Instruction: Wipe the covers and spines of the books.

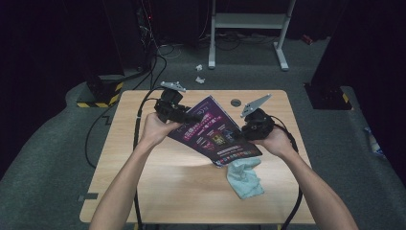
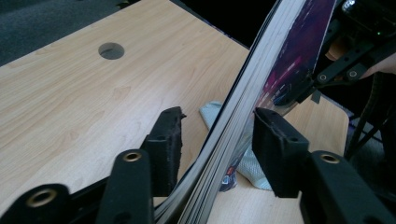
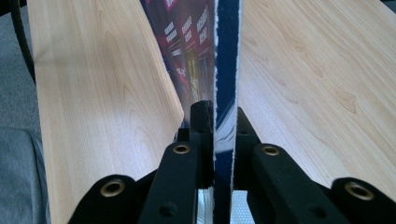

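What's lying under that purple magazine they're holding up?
A pale blue-green cloth lies crumpled on the wooden table, partly under the magazine. Its lower part sticks out toward the person; the part beneath the pages is covered, so anything else there can't be seen.

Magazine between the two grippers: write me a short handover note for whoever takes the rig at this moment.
Right gripper: jaws shut on the magazine at its edge, holding it up off the table.
Left gripper: jaws open, one on each side of the magazine's page edges, not clamped.
Cloth: crumpled on the table, under the magazine's lower corner.
Done: magazine lifted, tilted in the air.
Left: probably shut the left jaws for a two-sided hold, then move or set the magazine down; the cloth is untouched.
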`<state>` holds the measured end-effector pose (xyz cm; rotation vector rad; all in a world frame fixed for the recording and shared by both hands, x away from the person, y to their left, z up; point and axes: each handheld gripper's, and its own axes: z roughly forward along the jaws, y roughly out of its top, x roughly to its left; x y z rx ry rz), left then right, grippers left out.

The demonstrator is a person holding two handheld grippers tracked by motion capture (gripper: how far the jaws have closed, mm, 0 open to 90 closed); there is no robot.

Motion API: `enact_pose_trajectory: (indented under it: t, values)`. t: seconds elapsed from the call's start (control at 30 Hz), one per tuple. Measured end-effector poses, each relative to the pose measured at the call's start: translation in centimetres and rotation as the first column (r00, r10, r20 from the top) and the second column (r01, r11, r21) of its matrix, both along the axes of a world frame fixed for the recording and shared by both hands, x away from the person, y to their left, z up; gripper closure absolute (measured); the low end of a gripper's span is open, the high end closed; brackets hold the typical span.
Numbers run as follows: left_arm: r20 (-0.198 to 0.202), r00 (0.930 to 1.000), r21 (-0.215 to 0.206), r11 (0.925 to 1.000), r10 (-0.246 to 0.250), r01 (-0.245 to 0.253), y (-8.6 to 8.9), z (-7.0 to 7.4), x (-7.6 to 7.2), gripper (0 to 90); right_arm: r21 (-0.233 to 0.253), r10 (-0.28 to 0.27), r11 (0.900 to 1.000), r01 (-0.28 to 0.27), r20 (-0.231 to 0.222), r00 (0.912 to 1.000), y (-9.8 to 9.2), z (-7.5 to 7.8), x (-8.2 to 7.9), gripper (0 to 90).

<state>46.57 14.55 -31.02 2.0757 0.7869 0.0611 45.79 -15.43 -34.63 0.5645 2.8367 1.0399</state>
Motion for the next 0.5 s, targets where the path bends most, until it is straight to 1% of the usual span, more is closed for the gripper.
enact_pose_trajectory:
  t: [0.03,0.1,0.17,0.2,0.3,0.4,0.43,0.5]
  values:
    - [0.005,0.9999,-0.005,0.9999,0.011,-0.011,0.1,0.1,-0.2,49.7,-0.004,-0.006,1.000,0.006,-0.004,1.0000,0.0,0.0,0.0,83.8]
    - [0.038,0.9990,-0.002,0.9997,0.024,-0.024,0.3,0.2,-0.7,46.0,-0.008,-0.016,1.000,0.016,-0.008,0.9998,0.1,0.1,0.0,83.8]
    - [0.059,0.9975,-0.002,0.9993,0.038,-0.038,0.5,0.2,-1.0,43.9,-0.009,-0.021,1.000,0.021,-0.013,0.9997,0.2,0.1,0.0,83.8]
    - [0.067,0.9964,0.000,0.9986,0.052,-0.052,0.7,0.2,-1.0,42.4,-0.010,-0.023,1.000,0.023,-0.017,0.9996,0.2,0.1,0.0,83.8]
    - [0.051,0.9958,-0.021,0.9970,0.076,-0.075,1.5,0.2,-0.9,40.7,-0.017,-0.028,0.999,0.027,-0.029,0.9992,0.4,0.2,0.2,83.8]
    - [0.060,0.9926,-0.031,0.9941,0.105,-0.104,2.5,0.5,-1.2,39.4,-0.043,-0.038,0.998,0.036,-0.038,0.9986,0.4,0.6,0.2,83.8]
    - [0.066,0.9911,-0.031,0.9930,0.116,-0.114,2.8,0.6,-1.3,38.9,-0.045,-0.037,0.998,0.035,-0.038,0.9986,0.4,0.6,0.3,83.8]
    - [0.072,0.9886,-0.035,0.9909,0.132,-0.130,3.3,0.6,-1.3,38.4,-0.049,-0.049,0.998,0.047,-0.051,0.9975,0.3,0.7,0.4,83.8]
